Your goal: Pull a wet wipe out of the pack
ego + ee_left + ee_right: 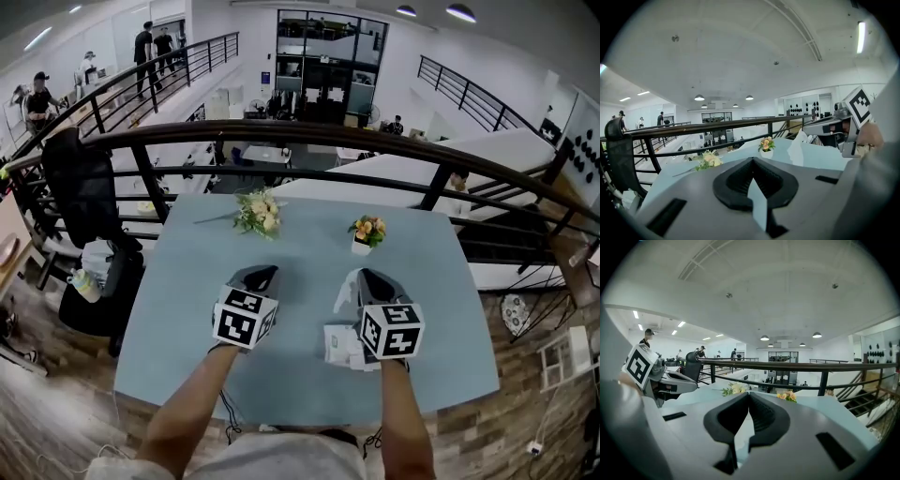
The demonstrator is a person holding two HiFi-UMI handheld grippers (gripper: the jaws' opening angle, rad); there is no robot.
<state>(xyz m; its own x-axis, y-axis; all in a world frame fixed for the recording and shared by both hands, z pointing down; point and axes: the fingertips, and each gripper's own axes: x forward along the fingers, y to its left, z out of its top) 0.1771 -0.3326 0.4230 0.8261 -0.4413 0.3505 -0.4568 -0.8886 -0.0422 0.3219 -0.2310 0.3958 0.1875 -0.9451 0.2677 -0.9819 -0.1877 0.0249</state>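
Gripping the wet wipe (345, 294), the right hand-held gripper (365, 275) hovers above the pack (337, 346).

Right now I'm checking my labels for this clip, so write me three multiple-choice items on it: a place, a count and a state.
1. Where is the wipe pack? A on the table by the right gripper; B against the railing; C on a chair.
2. How many flower bunches are on the table? A one; B two; C four.
3. The right gripper's jaws are: A wide apart; B shut on a wipe; C shut on a flower.
Key: 1 A, it lies by that gripper. 2 B, one loose, one in a pot. 3 B, a white wipe shows at its closed tips.
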